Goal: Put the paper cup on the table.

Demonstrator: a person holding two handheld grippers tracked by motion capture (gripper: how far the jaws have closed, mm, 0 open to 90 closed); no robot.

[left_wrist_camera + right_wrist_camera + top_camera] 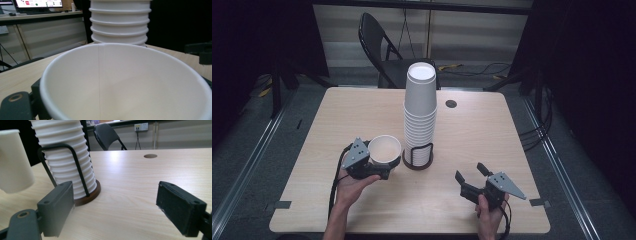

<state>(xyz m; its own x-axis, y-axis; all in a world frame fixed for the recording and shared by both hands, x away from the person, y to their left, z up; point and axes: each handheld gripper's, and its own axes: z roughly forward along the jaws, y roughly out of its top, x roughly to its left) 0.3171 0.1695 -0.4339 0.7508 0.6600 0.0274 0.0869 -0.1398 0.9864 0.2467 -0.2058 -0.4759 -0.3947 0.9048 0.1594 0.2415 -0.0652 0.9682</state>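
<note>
Left gripper point(379, 162) pinched a single paper cup point(385, 149), upright beside the cup stack point(420, 112) in its holder point(418, 158). Right gripper point(472, 179) idle, jaws spread. Likely mid-transfer; next: set cup down clear of stack

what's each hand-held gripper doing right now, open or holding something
Left hand-held gripper: shut on the single paper cup, beside the cup stack.
Right hand-held gripper: open, holding nothing.
</note>
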